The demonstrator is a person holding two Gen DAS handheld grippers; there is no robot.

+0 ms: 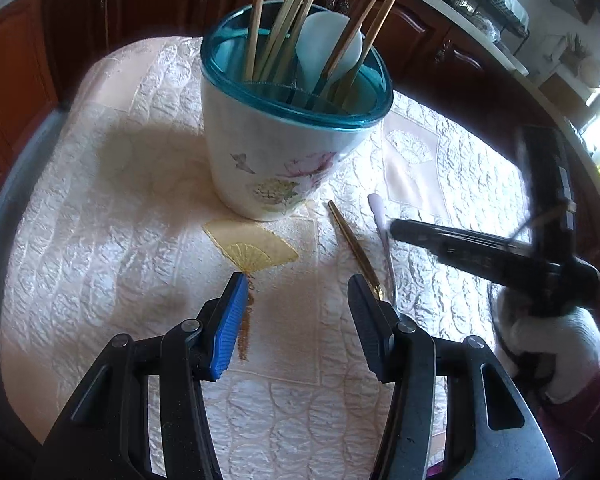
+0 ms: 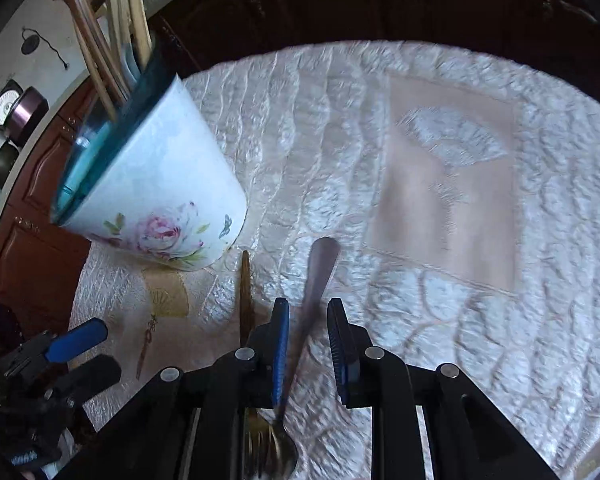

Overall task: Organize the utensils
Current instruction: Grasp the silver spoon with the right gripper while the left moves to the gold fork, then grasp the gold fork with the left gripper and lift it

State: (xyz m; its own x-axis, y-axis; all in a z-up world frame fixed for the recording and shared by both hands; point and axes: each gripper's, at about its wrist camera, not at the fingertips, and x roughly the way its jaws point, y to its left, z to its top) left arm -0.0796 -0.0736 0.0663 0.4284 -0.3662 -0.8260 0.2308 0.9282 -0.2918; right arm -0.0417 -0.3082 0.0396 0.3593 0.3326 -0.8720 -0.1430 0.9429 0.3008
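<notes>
A white floral holder with a teal rim (image 1: 288, 128) stands on the quilted cloth (image 1: 100, 200), holding several chopsticks and a white spoon (image 1: 328, 48). It also shows in the right wrist view (image 2: 160, 184). A gold fork (image 1: 354, 248) and a silver spoon (image 1: 382, 232) lie to its right. My left gripper (image 1: 298, 308) is open and empty, near the fork. My right gripper (image 2: 308, 340) is open, its fingers either side of the silver spoon's handle (image 2: 318, 276), with the gold fork (image 2: 245, 292) just to its left. It also shows in the left wrist view (image 1: 396, 228).
Dark wooden cabinets (image 1: 60, 20) run behind the table. A counter with a wire rack (image 1: 484, 4) is at the far right. A scale and pots (image 2: 12, 112) sit on a counter at the left.
</notes>
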